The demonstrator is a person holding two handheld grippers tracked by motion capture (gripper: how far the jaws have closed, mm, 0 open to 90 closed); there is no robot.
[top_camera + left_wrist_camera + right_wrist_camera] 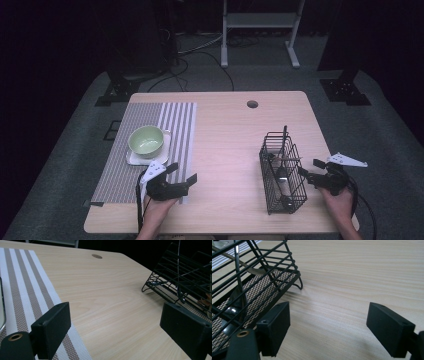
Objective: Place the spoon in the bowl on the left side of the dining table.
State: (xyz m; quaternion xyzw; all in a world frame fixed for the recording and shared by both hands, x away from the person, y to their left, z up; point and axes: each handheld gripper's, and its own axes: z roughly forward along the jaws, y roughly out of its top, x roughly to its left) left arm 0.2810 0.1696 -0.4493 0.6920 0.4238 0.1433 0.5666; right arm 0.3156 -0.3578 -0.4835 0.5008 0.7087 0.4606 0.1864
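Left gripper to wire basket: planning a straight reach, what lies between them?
Bare tabletop between left gripper and wire basket, in the high view.

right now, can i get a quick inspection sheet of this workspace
surface: light wooden table with a round hole near its far edge
job's things: black wire basket holding utensils, at the right
clutter: pale green bowl on a white square plate, on a grey-and-white striped placemat
grippers: left gripper at the placemat's near corner, jaws open, nothing between them; right gripper beside the basket, jaws open, nothing between them
cables: black cable trails from the right gripper; more cables on the floor
surroundings: grey carpet, white frame legs, dark room
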